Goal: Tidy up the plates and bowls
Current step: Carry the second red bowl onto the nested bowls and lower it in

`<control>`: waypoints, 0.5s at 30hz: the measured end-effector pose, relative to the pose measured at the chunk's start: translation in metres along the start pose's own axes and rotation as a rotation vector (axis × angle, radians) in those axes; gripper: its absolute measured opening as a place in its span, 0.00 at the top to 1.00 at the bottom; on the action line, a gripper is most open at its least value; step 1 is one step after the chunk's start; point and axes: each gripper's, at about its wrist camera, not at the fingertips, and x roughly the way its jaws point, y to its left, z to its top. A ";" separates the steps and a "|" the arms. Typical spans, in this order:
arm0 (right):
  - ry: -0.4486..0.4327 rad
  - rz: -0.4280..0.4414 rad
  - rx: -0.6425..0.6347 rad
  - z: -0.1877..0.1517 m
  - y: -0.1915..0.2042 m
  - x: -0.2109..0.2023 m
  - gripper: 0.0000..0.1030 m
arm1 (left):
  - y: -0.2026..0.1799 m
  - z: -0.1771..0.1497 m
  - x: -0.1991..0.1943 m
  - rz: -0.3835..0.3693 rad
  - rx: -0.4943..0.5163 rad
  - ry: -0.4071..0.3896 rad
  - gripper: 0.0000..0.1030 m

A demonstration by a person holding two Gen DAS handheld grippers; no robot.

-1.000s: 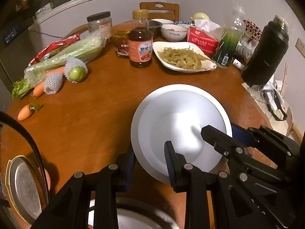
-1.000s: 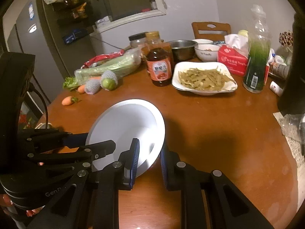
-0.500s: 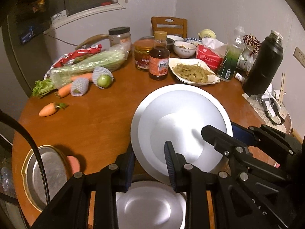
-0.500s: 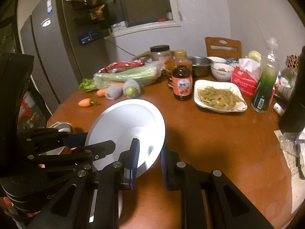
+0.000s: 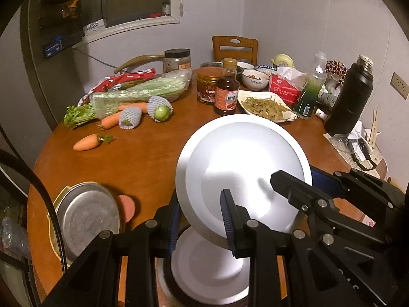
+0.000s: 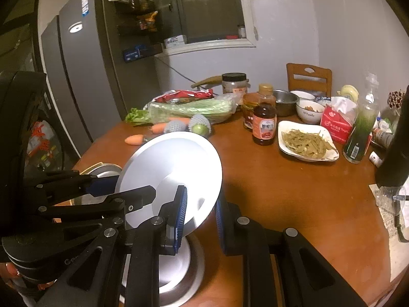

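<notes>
Two grippers, left [image 5: 200,220] and right [image 6: 200,215], each pinch opposite edges of one white plate [image 5: 242,168], held tilted above the table [image 5: 143,158]. Directly beneath sits another white plate [image 5: 209,268] on a dark dish. I judge stacking barely begun; a metal pan [image 5: 87,217] and far bowls wait.

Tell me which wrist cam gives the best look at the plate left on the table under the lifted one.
Left wrist. The lower plate shows its white face and rim below the lifted plate, between the left gripper fingers. The right wrist view catches only a sliver, mostly hidden by the right gripper.
</notes>
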 end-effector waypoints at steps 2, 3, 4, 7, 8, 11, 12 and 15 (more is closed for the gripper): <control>-0.002 0.003 -0.008 -0.002 0.007 -0.003 0.78 | 0.003 -0.005 -0.006 0.003 -0.004 -0.006 0.70; -0.006 0.004 -0.011 -0.002 0.010 -0.005 0.78 | 0.004 -0.007 -0.008 0.004 -0.006 -0.007 0.70; -0.008 0.005 -0.015 -0.004 0.013 -0.007 0.78 | 0.006 -0.009 -0.011 0.005 -0.006 -0.012 0.70; -0.016 0.008 -0.021 -0.006 0.021 -0.012 0.78 | 0.009 -0.014 -0.017 0.010 -0.010 -0.017 0.70; -0.016 0.009 -0.023 -0.007 0.022 -0.013 0.78 | 0.010 -0.016 -0.020 0.011 -0.011 -0.020 0.70; -0.022 0.011 -0.034 -0.010 0.029 -0.018 0.78 | 0.012 -0.022 -0.027 0.015 -0.013 -0.030 0.70; -0.020 0.010 -0.037 -0.012 0.031 -0.020 0.78 | 0.013 -0.024 -0.030 0.016 -0.015 -0.031 0.70; -0.026 0.012 -0.048 -0.015 0.039 -0.025 0.78 | 0.014 -0.028 -0.035 0.020 -0.017 -0.036 0.70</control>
